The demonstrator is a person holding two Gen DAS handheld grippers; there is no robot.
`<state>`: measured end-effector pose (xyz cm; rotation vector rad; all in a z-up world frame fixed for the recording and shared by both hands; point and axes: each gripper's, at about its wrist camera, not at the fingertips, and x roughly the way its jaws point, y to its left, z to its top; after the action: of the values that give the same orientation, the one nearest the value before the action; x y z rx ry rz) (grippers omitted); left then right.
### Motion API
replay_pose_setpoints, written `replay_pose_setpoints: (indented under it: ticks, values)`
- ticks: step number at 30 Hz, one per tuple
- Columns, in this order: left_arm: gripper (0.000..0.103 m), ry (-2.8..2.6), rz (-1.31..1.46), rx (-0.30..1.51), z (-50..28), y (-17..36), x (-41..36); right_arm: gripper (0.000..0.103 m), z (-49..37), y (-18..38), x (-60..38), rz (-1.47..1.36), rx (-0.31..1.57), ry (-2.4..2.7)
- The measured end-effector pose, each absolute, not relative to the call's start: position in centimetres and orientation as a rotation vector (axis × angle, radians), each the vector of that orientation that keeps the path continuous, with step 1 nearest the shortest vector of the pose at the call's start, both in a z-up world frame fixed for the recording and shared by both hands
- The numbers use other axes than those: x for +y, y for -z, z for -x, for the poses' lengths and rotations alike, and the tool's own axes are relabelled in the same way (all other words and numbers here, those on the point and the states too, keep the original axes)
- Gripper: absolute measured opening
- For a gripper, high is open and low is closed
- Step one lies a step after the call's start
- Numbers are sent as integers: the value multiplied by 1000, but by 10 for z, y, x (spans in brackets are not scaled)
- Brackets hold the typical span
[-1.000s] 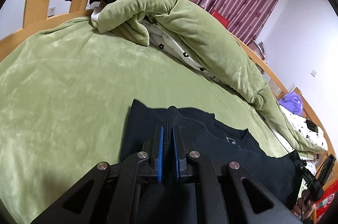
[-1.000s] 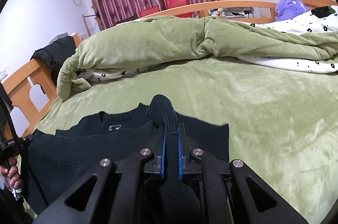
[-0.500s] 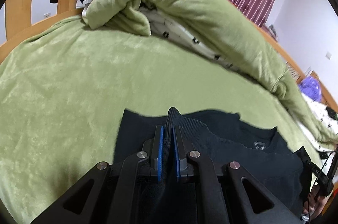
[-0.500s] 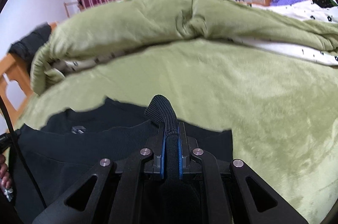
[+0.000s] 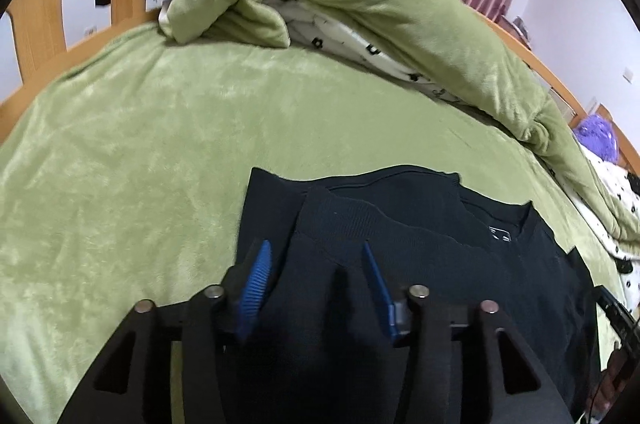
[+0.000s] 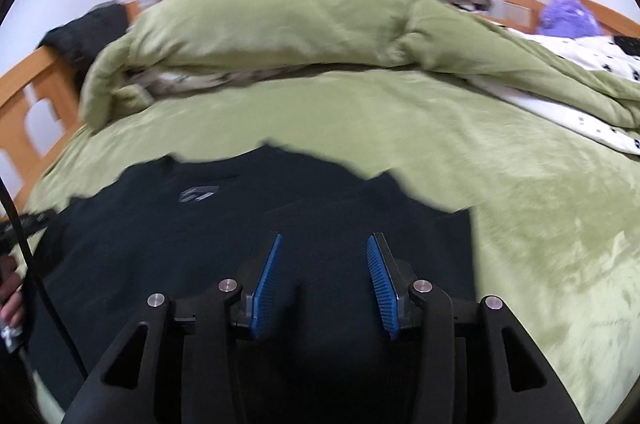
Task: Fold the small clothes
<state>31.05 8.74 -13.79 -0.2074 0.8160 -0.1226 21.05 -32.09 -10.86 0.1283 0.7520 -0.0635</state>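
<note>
Your black knit sweater, folded flat on green plush bed cover; both grippers' fingers just parted, gripping nothing.

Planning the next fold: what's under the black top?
The black top lies on the green sheet, which shows all round it. Its folded-over ribbed hem covers the lower layer; anything beneath the cloth is hidden.
</note>
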Motion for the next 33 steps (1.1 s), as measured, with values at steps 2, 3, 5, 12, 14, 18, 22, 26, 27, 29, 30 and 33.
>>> replay_pose_setpoints:
  ticks: [2, 3, 5, 12, 14, 18, 22, 26, 27, 29, 30, 33]
  values:
    - [57, 135, 186, 795, -295, 131, 87, 45, -201, 107, -292, -108, 769, 22]
    - [58, 141, 184, 789, -290, 129, 89, 46, -196, 107, -281, -101, 773, 10]
    - [59, 149, 180, 786, -273, 128, 93, 49, -187, 111, -253, -87, 788, -24]
    - [59, 129, 137, 818, -230, 140, 112, 49, -175, 129, -200, -84, 829, -56]
    - [59, 128, 140, 832, -219, 145, 118, 49, -178, 131, -192, -75, 827, -44]
    - [59, 134, 148, 850, -194, 155, 128, 49, -191, 132, -186, -80, 829, -5]
    - [59, 171, 188, 882, -170, 168, 135, 49, -202, 149, -183, -75, 883, 31]
    - [62, 225, 278, 915, -143, 179, 141, 49, -191, 161, -177, -44, 889, 36]
    - [62, 222, 290, 908, -137, 179, 142, 49, -186, 160, -176, -37, 883, 32]
    - [66, 219, 308, 901, -130, 176, 144, 49, -174, 157, -175, -21, 875, 23]
    - [66, 219, 331, 898, -125, 175, 145, 49, -169, 155, -175, -18, 874, 16]
    - [67, 216, 373, 902, -118, 175, 147, 49, -148, 151, -175, -5, 865, -2]
